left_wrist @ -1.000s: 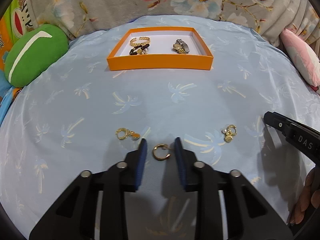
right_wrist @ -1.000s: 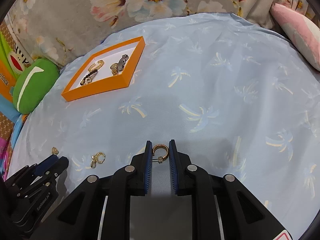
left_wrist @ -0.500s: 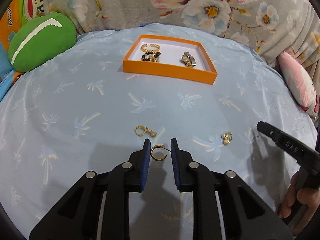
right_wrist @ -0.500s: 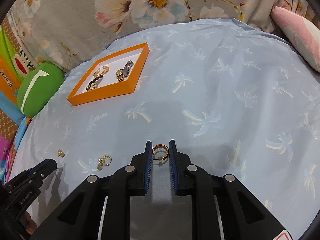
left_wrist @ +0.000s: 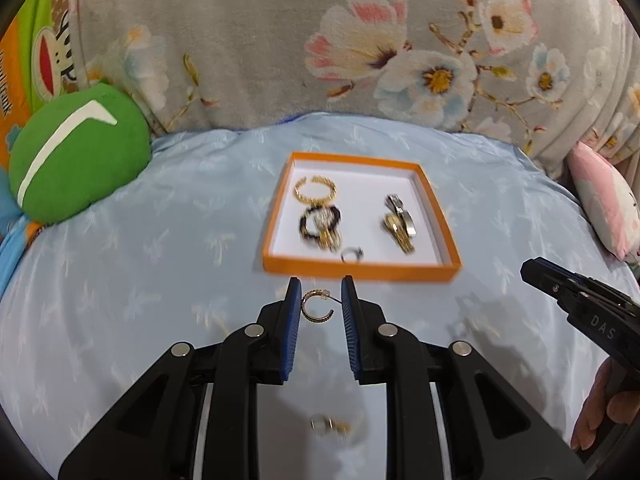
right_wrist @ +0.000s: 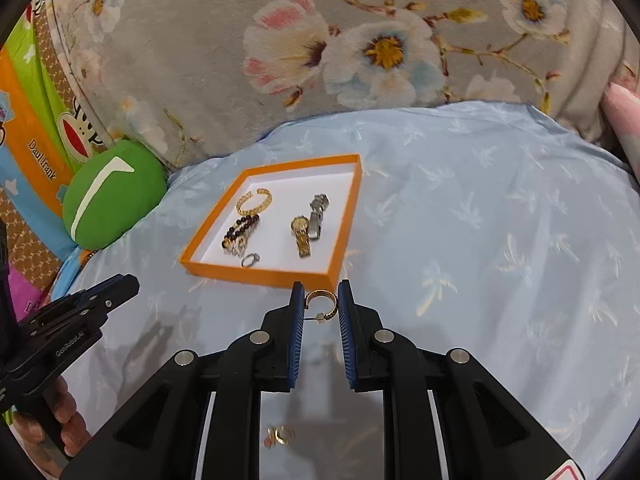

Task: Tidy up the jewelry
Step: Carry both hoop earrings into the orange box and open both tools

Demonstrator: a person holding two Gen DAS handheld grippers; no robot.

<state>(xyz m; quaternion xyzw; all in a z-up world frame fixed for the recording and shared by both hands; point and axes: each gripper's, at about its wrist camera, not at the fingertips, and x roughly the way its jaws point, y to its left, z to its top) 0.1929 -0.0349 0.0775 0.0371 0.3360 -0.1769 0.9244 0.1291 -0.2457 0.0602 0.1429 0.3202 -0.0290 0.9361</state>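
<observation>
My left gripper (left_wrist: 319,307) is shut on a gold hoop earring (left_wrist: 316,307), held above the blue cloth just before the orange tray (left_wrist: 360,271). My right gripper (right_wrist: 319,306) is shut on another gold hoop earring (right_wrist: 322,305), close to the tray's near corner (right_wrist: 256,274). The tray holds a gold bangle (left_wrist: 315,193), a dark bead bracelet (left_wrist: 320,224), a silver ring (left_wrist: 352,254) and two watches (left_wrist: 398,220). A gold earring (left_wrist: 330,426) lies on the cloth under the left gripper; another (right_wrist: 281,435) lies under the right one.
A green round cushion (left_wrist: 76,160) sits at the far left. A floral grey cushion (left_wrist: 360,40) backs the bed. A pink pillow (left_wrist: 604,196) is at the right. Each gripper shows in the other's view, the right (left_wrist: 580,304) and the left (right_wrist: 72,312).
Both grippers have moved forward toward the orange tray, each carrying its hoop earring. The left gripper closed on its earring and lifted it off the cloth.
</observation>
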